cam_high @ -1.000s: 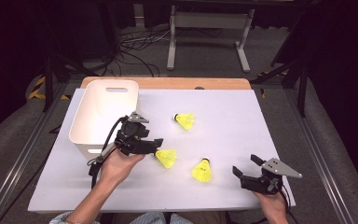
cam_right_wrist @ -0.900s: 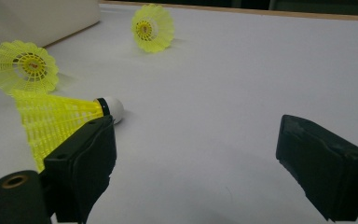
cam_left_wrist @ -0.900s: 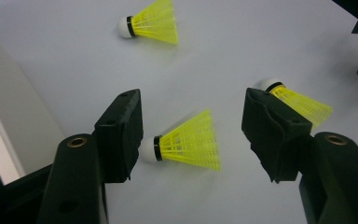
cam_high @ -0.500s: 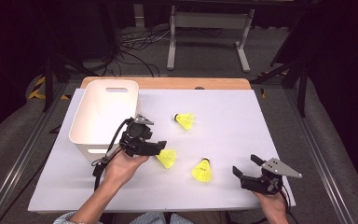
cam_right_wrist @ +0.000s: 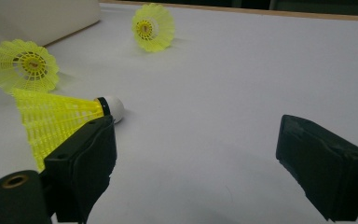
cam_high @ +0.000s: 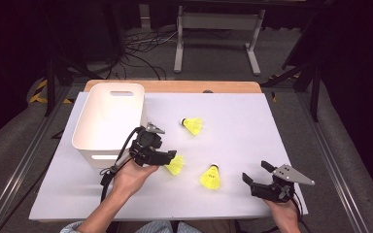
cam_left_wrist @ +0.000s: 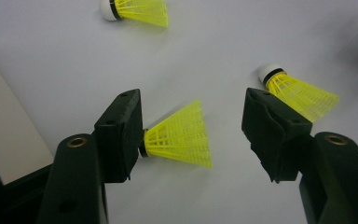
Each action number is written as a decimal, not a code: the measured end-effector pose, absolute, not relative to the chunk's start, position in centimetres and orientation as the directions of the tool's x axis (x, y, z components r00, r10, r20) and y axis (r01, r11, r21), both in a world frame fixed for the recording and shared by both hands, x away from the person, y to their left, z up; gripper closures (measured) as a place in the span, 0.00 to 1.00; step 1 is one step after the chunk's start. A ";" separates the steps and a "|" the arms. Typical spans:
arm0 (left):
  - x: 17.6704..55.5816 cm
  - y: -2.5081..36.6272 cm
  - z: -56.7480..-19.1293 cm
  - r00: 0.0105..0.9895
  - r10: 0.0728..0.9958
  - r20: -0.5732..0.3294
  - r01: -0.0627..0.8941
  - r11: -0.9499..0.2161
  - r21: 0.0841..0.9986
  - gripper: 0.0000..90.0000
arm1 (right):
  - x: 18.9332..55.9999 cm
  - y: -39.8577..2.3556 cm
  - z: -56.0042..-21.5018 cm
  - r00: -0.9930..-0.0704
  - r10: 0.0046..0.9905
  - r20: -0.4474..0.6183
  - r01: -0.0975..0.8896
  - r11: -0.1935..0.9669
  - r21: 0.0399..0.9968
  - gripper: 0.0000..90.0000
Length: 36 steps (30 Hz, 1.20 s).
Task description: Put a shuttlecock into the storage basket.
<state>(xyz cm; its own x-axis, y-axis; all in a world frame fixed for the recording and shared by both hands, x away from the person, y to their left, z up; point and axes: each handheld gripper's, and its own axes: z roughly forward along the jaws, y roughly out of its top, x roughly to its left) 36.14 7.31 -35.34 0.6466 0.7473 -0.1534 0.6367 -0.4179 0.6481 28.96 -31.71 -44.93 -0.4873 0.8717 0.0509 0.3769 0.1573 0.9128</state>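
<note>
The left gripper [cam_high: 171, 158] has its jaws wide apart, w/ the nearest yellow plastic-mesh shuttlecock [cam_left_wrist: 181, 136] lying between them on its side; the cork end is against one pad, the other pad is apart from the skirt, so nothing is gripped yet. To do this step well, I think the jaws should close on the cork and the narrow neck, not on the wide skirt, which is soft and may bend or slip out; keep the gripper low to the table and close slowly, approx. centred. Just beyond the jaws lies a second yellow shuttlecock [cam_left_wrist: 298, 91], and farther off a third one [cam_left_wrist: 135, 10]. Beside the left gripper, on its other side, stands the white plastic bin w/ handle slots [cam_high: 108, 121], prob. the place for them. The right gripper [cam_high: 257, 175] rests open and holds nothing, the second shuttlecock near one of its jaws. The surface is a white matte sheet on a wooden table [cam_high: 175, 86]; behind are a dark room, floor cables [cam_high: 141, 46] and a grey metal stand [cam_high: 218, 29].
</note>
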 end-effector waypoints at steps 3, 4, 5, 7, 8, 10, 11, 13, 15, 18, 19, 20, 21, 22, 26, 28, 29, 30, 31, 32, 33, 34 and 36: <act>36.2 7.2 -35.5 0.649 0.745 -0.152 0.638 -0.425 0.642 0.44 | 29.0 -31.7 -44.9 -0.488 0.872 0.050 0.376 0.158 0.913 0.14; 36.2 7.2 -35.6 0.649 0.745 -0.156 0.642 -0.425 0.639 0.44 | 29.0 -31.7 -44.9 -0.488 0.872 0.050 0.376 0.158 0.913 0.14; 36.2 7.1 -35.7 0.649 0.744 -0.159 0.643 -0.425 0.637 0.46 | 29.0 -31.7 -44.9 -0.488 0.871 0.049 0.376 0.159 0.913 0.14; 36.2 7.0 -35.9 0.648 0.744 -0.162 0.648 -0.428 0.629 0.47 | 29.0 -31.7 -44.9 -0.488 0.871 0.049 0.376 0.159 0.913 0.14; 36.2 6.9 -36.0 0.647 0.745 -0.161 0.650 -0.429 0.628 0.47 | 29.0 -31.7 -44.9 -0.488 0.871 0.049 0.376 0.159 0.913 0.14; 36.2 6.8 -36.1 0.648 0.745 -0.159 0.651 -0.433 0.623 0.47 | 29.0 -31.7 -44.9 -0.488 0.871 0.051 0.378 0.158 0.912 0.14; 36.2 6.8 -36.2 0.647 0.746 -0.161 0.653 -0.432 0.622 0.47 | 29.0 -31.7 -44.9 -0.488 0.871 0.051 0.378 0.158 0.912 0.14; 36.2 6.7 -36.4 0.647 0.746 -0.160 0.655 -0.436 0.617 0.46 | 29.0 -31.7 -44.9 -0.489 0.871 0.051 0.378 0.159 0.912 0.14; 36.2 6.5 -36.5 0.646 0.747 -0.157 0.658 -0.439 0.612 0.46 | 29.0 -31.7 -45.0 -0.489 0.871 0.050 0.378 0.160 0.912 0.14; 36.3 6.3 -36.9 0.648 0.745 -0.158 0.661 -0.447 0.602 0.47 | 29.0 -31.7 -44.9 -0.489 0.871 0.049 0.375 0.159 0.913 0.14; 36.3 6.3 -37.0 0.647 0.745 -0.158 0.664 -0.449 0.598 0.47 | 29.0 -31.7 -44.9 -0.490 0.870 0.048 0.374 0.160 0.913 0.14; 36.3 6.2 -37.1 0.647 0.746 -0.159 0.666 -0.451 0.594 0.47 | 29.0 -31.7 -44.9 -0.491 0.870 0.048 0.374 0.161 0.913 0.14; 36.3 6.2 -37.1 0.648 0.745 -0.159 0.667 -0.454 0.591 0.47 | 28.9 -31.7 -44.9 -0.490 0.870 0.047 0.374 0.162 0.913 0.14; 36.3 6.1 -37.2 0.647 0.745 -0.160 0.669 -0.455 0.588 0.47 | 28.9 -31.7 -44.9 -0.490 0.871 0.046 0.374 0.162 0.913 0.14; 36.4 5.9 -37.5 0.648 0.746 -0.156 0.672 -0.464 0.577 0.47 | 29.0 -31.7 -44.9 -0.492 0.870 0.048 0.374 0.161 0.913 0.14; 36.5 5.8 -37.7 0.646 0.747 -0.155 0.676 -0.466 0.570 0.47 | 29.0 -31.7 -44.9 -0.492 0.869 0.048 0.375 0.162 0.913 0.14; 36.5 5.8 -37.8 0.645 0.749 -0.153 0.678 -0.467 0.568 0.47 | 29.0 -31.7 -44.9 -0.492 0.869 0.047 0.375 0.163 0.913 0.14; 36.5 5.7 -37.9 0.645 0.748 -0.155 0.680 -0.469 0.564 0.47 | 29.0 -31.7 -44.9 -0.494 0.868 0.049 0.374 0.162 0.913 0.14; 36.5 5.7 -38.0 0.645 0.748 -0.153 0.680 -0.472 0.561 0.47 | 29.0 -31.7 -44.9 -0.494 0.868 0.049 0.374 0.161 0.913 0.14; 36.6 5.6 -38.1 0.646 0.748 -0.153 0.681 -0.473 0.559 0.46 | 29.0 -31.7 -44.9 -0.494 0.868 0.049 0.374 0.161 0.913 0.14; 36.6 5.6 -38.2 0.643 0.750 -0.152 0.684 -0.473 0.556 0.46 | 29.0 -31.6 -44.9 -0.495 0.868 0.049 0.374 0.162 0.913 0.14; 36.6 5.5 -38.3 0.642 0.752 -0.151 0.686 -0.475 0.552 0.46 | 29.0 -31.6 -44.9 -0.495 0.868 0.048 0.375 0.163 0.913 0.14; 36.7 5.5 -38.5 0.640 0.754 -0.149 0.689 -0.477 0.547 0.46 | 29.0 -31.6 -44.9 -0.496 0.867 0.048 0.374 0.164 0.913 0.14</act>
<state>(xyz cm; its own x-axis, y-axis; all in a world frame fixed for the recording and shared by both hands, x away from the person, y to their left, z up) 36.72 5.45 -38.48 0.6400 0.7539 -0.1487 0.6885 -0.4767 0.5466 28.96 -31.64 -44.93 -0.4955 0.8673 0.0477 0.3744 0.1637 0.9127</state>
